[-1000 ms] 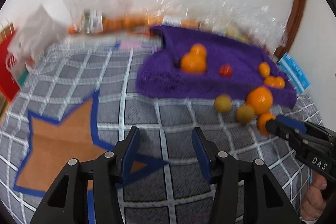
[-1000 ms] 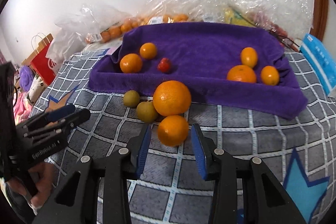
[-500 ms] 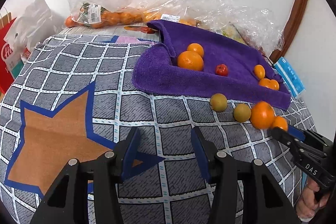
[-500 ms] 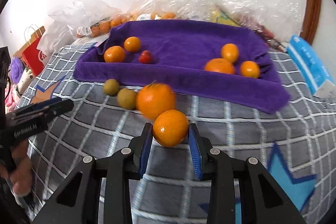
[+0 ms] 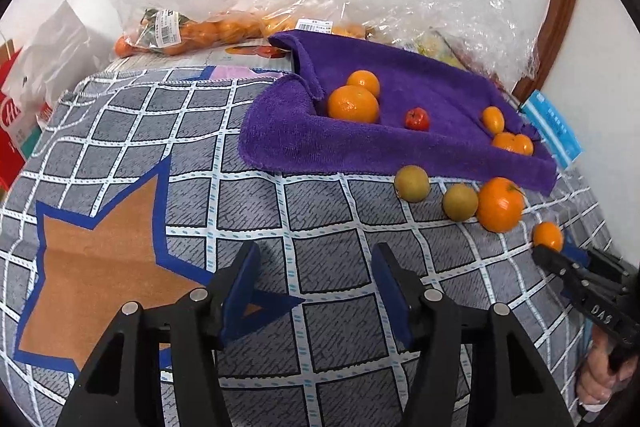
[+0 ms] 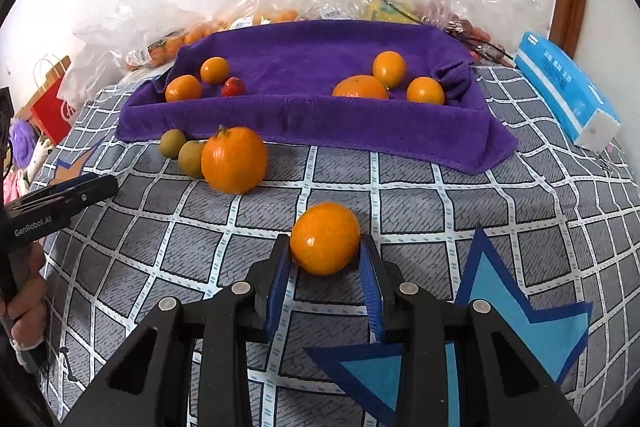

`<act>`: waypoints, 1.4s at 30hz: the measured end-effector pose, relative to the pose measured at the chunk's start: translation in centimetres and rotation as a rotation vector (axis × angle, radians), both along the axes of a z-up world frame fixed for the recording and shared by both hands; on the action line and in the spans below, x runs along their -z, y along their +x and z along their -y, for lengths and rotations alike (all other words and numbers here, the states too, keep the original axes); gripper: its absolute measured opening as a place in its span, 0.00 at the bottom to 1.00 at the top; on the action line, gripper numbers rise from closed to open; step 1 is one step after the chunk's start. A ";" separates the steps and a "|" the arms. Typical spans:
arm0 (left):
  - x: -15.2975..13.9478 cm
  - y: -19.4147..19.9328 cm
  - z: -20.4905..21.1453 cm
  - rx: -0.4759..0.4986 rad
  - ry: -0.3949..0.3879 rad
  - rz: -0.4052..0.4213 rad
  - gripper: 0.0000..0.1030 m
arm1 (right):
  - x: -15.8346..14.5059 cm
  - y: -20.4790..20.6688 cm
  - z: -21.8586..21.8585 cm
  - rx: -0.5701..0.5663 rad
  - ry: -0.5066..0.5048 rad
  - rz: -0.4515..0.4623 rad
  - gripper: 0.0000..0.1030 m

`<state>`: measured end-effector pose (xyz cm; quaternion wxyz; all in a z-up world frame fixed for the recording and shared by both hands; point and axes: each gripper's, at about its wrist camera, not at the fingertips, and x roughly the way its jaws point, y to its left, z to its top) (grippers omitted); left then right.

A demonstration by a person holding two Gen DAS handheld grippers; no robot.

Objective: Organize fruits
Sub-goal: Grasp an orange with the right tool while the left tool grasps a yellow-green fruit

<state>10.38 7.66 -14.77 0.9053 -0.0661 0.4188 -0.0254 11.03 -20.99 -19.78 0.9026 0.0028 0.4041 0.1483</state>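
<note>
A small orange [image 6: 325, 231] sits between the blue pads of my right gripper [image 6: 324, 242], which is shut on it just over the checked cloth. From the left wrist view, that small orange [image 5: 547, 235] shows at the right gripper's [image 5: 560, 255] tip. A large orange [image 6: 234, 159] and two greenish-brown fruits [image 6: 172, 143] lie in front of the purple towel tray [image 6: 320, 117]. The tray holds several oranges and a small red fruit [image 6: 234, 87]. My left gripper [image 5: 315, 251] hangs over bare cloth, its jaws opening with nothing between them.
Clear plastic bags of fruit [image 5: 188, 31] are heaped behind the tray against the wall. A blue tissue pack [image 6: 564, 87] lies at the right edge, and a red paper bag [image 6: 52, 111] stands off the left. A hand [image 6: 22, 303] holds the left gripper.
My right gripper closed on the small orange and drew it back, away from the large orange. The left gripper's jaws have spread slightly wider in the same spot.
</note>
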 end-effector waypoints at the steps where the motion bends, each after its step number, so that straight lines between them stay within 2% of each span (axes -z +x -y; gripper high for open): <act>1: 0.0 0.0 0.1 0.000 0.009 -0.001 0.54 | 0.0 -0.1 0.1 0.002 0.006 0.005 0.33; 4: 0.0 -0.2 0.0 0.000 0.008 0.001 0.54 | -0.4 -0.7 0.3 0.006 0.013 0.047 0.32; 7: -0.1 -0.8 -0.2 -0.015 -0.012 0.010 0.49 | -0.9 -1.5 0.2 -0.006 0.015 0.089 0.32; 10: -0.4 -0.9 0.6 -0.014 0.004 0.000 0.44 | -1.1 -1.8 0.7 0.008 0.031 0.100 0.32; 12: -0.9 -0.9 1.6 0.018 -0.006 -0.001 0.43 | -1.2 -1.8 1.3 0.011 0.043 0.099 0.32; 16: -1.6 -0.2 3.9 0.041 0.008 0.007 0.43 | -2.2 -2.3 2.0 0.046 -0.037 0.168 0.32; 20: -1.7 1.7 5.1 0.033 -0.009 -0.005 0.37 | -3.2 -2.4 3.3 0.041 -0.018 0.228 0.32; 24: -1.4 3.7 5.7 0.003 0.003 -0.014 0.32 | -2.2 -1.8 3.5 0.025 -0.033 0.210 0.32; 30: -0.4 5.5 6.5 0.039 -0.003 -0.035 0.32 | -2.1 -1.9 3.0 -0.046 -0.004 0.200 0.32; 34: 0.0 5.4 6.9 0.048 0.013 -0.006 0.23 | -1.6 -1.0 3.6 -0.057 0.053 0.146 0.32; 40: -0.2 4.8 4.8 0.059 -0.144 0.038 0.23 | -1.6 -1.0 4.2 -0.051 0.094 0.150 0.32; 42: -0.4 4.6 4.6 0.047 -0.160 0.059 0.23 | -1.7 -1.1 4.1 -0.057 0.097 0.155 0.32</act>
